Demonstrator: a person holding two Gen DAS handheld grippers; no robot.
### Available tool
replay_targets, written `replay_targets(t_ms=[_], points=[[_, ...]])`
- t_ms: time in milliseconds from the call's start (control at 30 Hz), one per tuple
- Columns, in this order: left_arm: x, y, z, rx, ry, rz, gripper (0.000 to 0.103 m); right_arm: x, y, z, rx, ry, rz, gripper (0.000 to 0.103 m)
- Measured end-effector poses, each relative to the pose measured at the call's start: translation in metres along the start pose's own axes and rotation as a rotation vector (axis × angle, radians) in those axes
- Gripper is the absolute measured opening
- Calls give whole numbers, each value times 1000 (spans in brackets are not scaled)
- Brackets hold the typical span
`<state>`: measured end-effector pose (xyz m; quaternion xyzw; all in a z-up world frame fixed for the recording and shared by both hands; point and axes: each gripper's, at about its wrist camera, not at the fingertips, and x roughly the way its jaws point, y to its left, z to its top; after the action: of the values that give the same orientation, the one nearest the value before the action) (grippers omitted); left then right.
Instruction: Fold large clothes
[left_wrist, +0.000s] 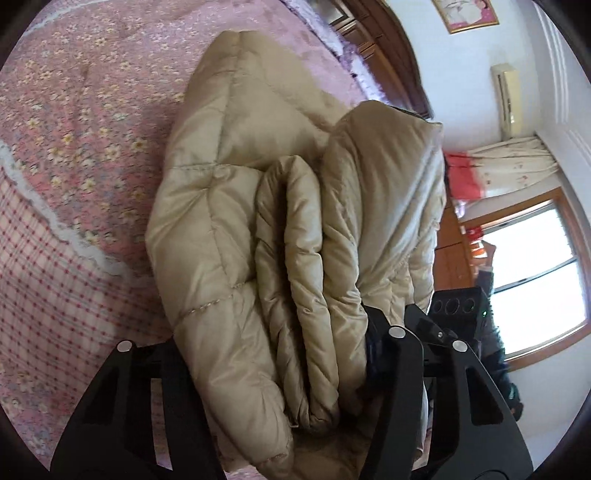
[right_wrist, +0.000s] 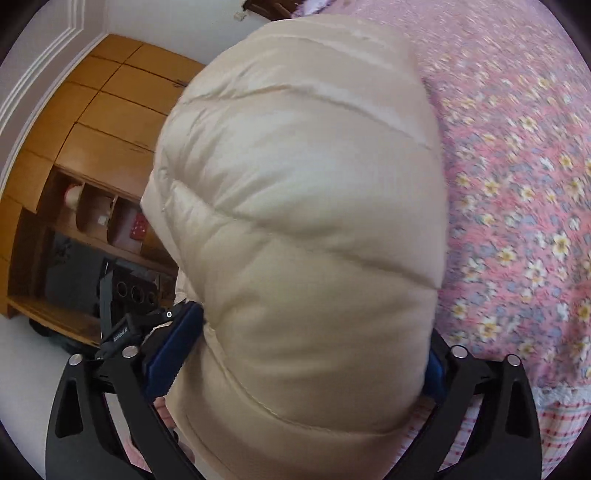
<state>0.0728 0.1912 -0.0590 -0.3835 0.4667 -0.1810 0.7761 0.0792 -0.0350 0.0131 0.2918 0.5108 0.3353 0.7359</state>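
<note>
A home bedroom was shown. A bed was covered by a pink floral quilt (left_wrist: 74, 110), and a wooden headboard (left_wrist: 384, 48) was seen behind it. A framed picture (left_wrist: 466, 14) and an air conditioner (left_wrist: 506, 99) (above a curtained window (left_wrist: 535, 266)) were mounted on white walls; a wooden wardrobe (right_wrist: 96, 122) was also seen.

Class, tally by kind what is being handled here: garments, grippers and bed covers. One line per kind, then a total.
Garments: 1, the beige quilted puffer jacket
Grippers: 2, the black left gripper and the black right gripper, both clamped on the jacket
Bed covers: 1, the pink floral bedspread
Total: 4
</note>
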Motion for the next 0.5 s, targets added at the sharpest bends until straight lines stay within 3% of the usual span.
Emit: replay_targets(t_ms=[67, 167, 333, 500], points=[[4, -11, 2, 18, 0, -36, 53, -10, 3, 2, -8, -31, 23, 78], [16, -38, 8, 63, 2, -98, 52, -37, 11, 8, -21, -102, 41, 75], [53, -100, 8, 157, 40, -194, 53, -101, 24, 17, -80, -212, -35, 75], [105, -143, -12, 222, 146, -197, 53, -166, 15, 13, -106, -284, -147, 75]])
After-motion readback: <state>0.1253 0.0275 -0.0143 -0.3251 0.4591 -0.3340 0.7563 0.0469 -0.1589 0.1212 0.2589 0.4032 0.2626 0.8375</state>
